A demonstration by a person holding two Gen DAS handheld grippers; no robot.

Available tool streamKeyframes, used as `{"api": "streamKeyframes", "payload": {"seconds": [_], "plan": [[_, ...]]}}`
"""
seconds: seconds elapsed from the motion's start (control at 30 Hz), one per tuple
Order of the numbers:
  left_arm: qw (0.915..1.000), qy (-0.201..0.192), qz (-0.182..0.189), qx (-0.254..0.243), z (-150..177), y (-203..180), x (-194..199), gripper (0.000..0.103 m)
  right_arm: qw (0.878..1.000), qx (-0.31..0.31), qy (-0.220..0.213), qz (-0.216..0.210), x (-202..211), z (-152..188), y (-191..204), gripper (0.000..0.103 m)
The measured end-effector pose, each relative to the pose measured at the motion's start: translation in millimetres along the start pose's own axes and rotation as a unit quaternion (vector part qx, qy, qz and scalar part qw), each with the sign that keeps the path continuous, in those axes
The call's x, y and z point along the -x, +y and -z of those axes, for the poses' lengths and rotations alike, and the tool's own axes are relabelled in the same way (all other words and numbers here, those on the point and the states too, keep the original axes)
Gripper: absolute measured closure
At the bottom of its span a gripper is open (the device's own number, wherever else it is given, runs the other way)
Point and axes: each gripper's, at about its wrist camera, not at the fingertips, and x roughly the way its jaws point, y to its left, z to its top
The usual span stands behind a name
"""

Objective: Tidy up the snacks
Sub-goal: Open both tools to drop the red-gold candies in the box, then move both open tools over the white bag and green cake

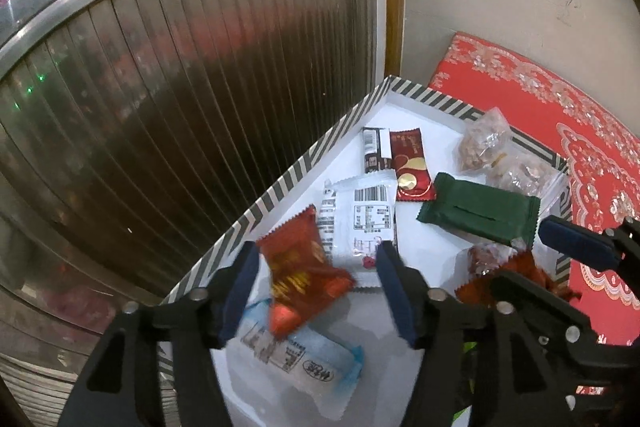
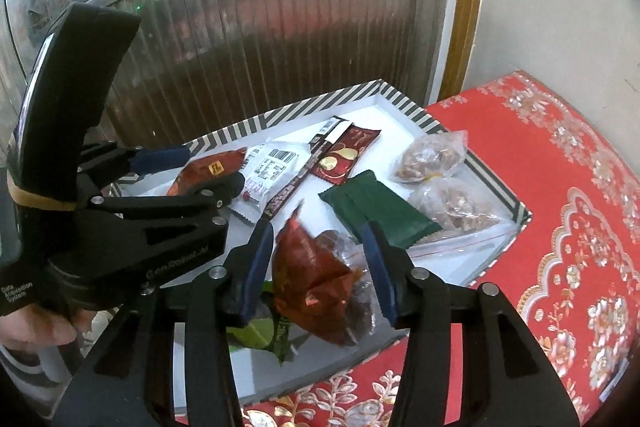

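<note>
Over the striped-rim box (image 1: 280, 187), both grippers angle down into it. Left gripper (image 1: 316, 291) spread wide, nothing pinched; a red snack packet (image 1: 304, 267) sits blurred between its fingers, long axis tilted, whether it touches them cannot be told. Below that gripper lies a blue-white packet (image 1: 296, 355), ahead a white barcode packet (image 1: 364, 219). Right gripper (image 2: 320, 267) also spread, a crumpled red-brown packet (image 2: 316, 279) between its fingers, contact unclear. Ahead of it one green packet (image 2: 380, 215), long axis diagonal, one dark red packet (image 2: 344, 155), two clear bags of nuts (image 2: 432, 155). Box sits on red patterned cloth (image 2: 560, 227).
</note>
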Motion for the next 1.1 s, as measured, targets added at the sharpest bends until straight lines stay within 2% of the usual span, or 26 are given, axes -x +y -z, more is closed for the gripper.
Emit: {"api": "streamKeyframes", "payload": {"seconds": [0.17,0.33,0.73,1.1], "plan": [[0.9999,-0.01,0.004,0.004,-3.0,-4.2,7.2,0.024,1.0,-0.012,-0.012,0.002,13.7,4.1,-6.6,0.057],[0.9996,-0.023,0.017,0.006,-6.3,-11.9,18.4,0.019,0.999,-0.023,-0.022,0.006,28.0,11.3,-15.7,0.057],[0.9969,-0.038,0.063,-0.029,-9.0,-66.1,37.2,0.016,0.997,-0.064,-0.025,0.029,52.8,36.0,-50.5,0.057],[0.9891,-0.029,0.116,-0.086,-4.6,-145.8,48.8,0.016,0.989,-0.123,-0.016,0.078,79.1,76.3,-106.1,0.056]]}}
